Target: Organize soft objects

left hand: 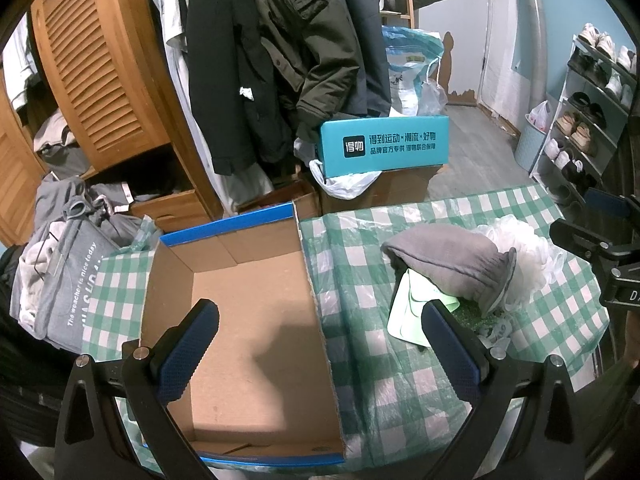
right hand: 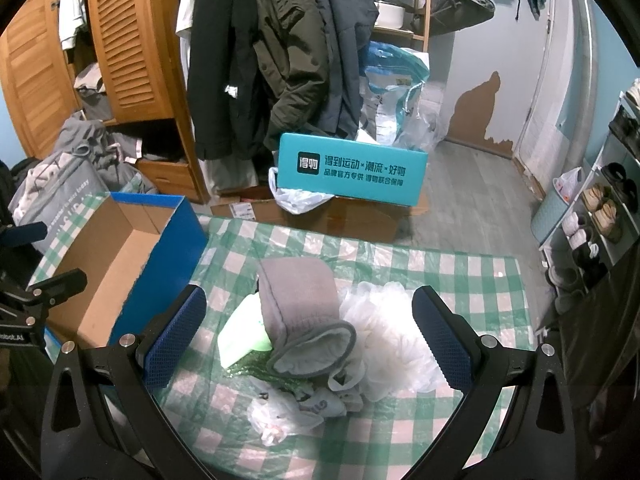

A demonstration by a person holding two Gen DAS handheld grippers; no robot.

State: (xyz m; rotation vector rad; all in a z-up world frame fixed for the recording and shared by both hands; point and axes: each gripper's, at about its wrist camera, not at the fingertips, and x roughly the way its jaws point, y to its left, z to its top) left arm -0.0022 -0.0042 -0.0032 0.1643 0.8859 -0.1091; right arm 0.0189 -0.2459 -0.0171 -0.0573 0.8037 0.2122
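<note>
On the near edge of the table, both tools stand with their jaws spread wide and nothing between them: the left gripper (left hand: 320, 324) over the open cardboard box (left hand: 248, 312), the right gripper (right hand: 310, 316) over the heap of soft things. A glossy green-and-white checked cloth (right hand: 460, 276) covers the table, wrinkled under a clear film. The box sits at the left, brown and bare inside, its outer wall and rim blue, its right wall standing as a straight edge beside the heap. The heap lies right of the box, near the cloth's middle: a crumpled plastic bag (right hand: 280, 412) nearest, then a grey fleece piece (right hand: 300, 312) rolled into a tube with a pale lining, lying over a light green pad (right hand: 240, 336) and touching a white mesh bath puff (right hand: 392, 328) on its right. Bare cloth lies open beyond the heap. Past the far edge a teal printed box (right hand: 352, 168) rests on brown cartons, with grey floor to its right, dark coats (right hand: 260, 48) hanging behind, louvred wooden doors (right hand: 120, 36) at far left and a shoe rack (right hand: 612, 200) at right.
</note>
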